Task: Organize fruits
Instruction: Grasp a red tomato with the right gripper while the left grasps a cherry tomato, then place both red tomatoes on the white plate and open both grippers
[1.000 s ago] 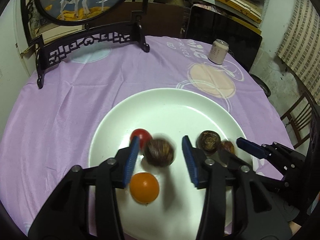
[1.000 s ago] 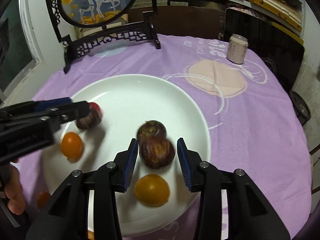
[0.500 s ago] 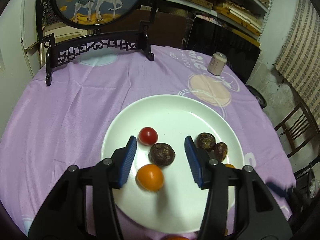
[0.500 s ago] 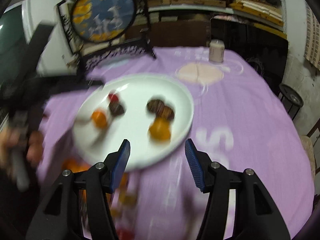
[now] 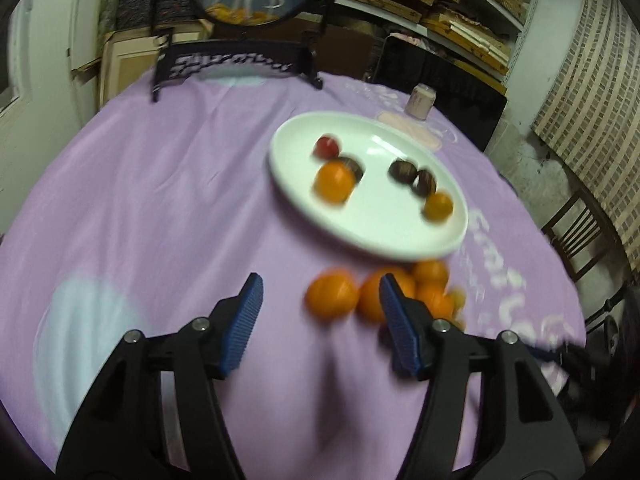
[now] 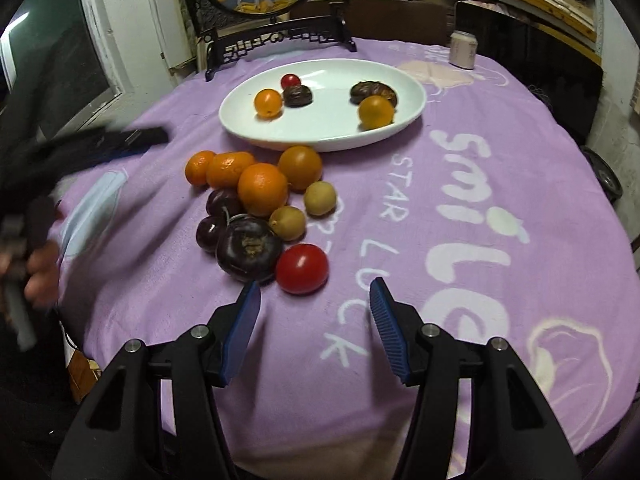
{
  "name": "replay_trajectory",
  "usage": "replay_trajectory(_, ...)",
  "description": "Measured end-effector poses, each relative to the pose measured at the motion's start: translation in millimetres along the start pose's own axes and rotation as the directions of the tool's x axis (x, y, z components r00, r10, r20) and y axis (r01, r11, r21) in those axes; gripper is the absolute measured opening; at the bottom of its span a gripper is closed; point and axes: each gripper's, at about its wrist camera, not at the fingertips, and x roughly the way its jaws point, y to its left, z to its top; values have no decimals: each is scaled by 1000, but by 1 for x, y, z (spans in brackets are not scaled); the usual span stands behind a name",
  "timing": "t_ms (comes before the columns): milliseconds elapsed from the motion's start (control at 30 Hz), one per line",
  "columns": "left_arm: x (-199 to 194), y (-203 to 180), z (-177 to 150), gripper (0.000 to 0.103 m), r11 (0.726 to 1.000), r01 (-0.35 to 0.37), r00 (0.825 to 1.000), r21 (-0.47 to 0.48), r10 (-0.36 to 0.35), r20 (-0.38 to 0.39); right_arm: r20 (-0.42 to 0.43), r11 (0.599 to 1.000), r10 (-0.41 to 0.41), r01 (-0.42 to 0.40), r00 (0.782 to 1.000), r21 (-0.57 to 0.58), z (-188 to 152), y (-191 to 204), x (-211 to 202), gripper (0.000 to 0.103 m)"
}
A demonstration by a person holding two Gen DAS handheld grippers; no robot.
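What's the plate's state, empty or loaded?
Loaded: the white plate holds two oranges, a small red tomato and dark brown fruits; more fruit lies on the cloth.

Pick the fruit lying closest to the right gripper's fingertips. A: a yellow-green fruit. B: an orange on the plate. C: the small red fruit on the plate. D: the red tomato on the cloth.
D: the red tomato lies on the purple cloth just ahead of the right gripper, whose open fingers hold nothing.
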Motion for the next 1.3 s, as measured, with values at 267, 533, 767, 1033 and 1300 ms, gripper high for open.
replay_trajectory(267, -23, 0, -43, 68, 999, -20, 998, 33, 22, -62, 15, 996, -24, 25, 1000, -86, -2, 13, 25, 32)
replay_trajectory(533, 11, -46, -52, 68, 990, 16, 989, 137, 5, -148, 36, 999, 16, -17, 999, 39, -13, -24, -2, 32)
replay_trajectory(767, 40, -72, -54, 62, 979, -31, 984, 202, 65, -165, 46, 996, 31, -34, 998, 83, -26, -40, -10, 32)
replay_trajectory(1033, 42, -85, -49, 30, 982, -13, 987, 189, 43, -156, 53, 993, 71, -76, 996, 92, -28, -43, -12, 32)
replay_trajectory(1300, 4, -80, -41, 30, 984, 23, 994, 175, -5, -105, 65, 991, 100, -105, 993, 86, -20, -36, -12, 32)
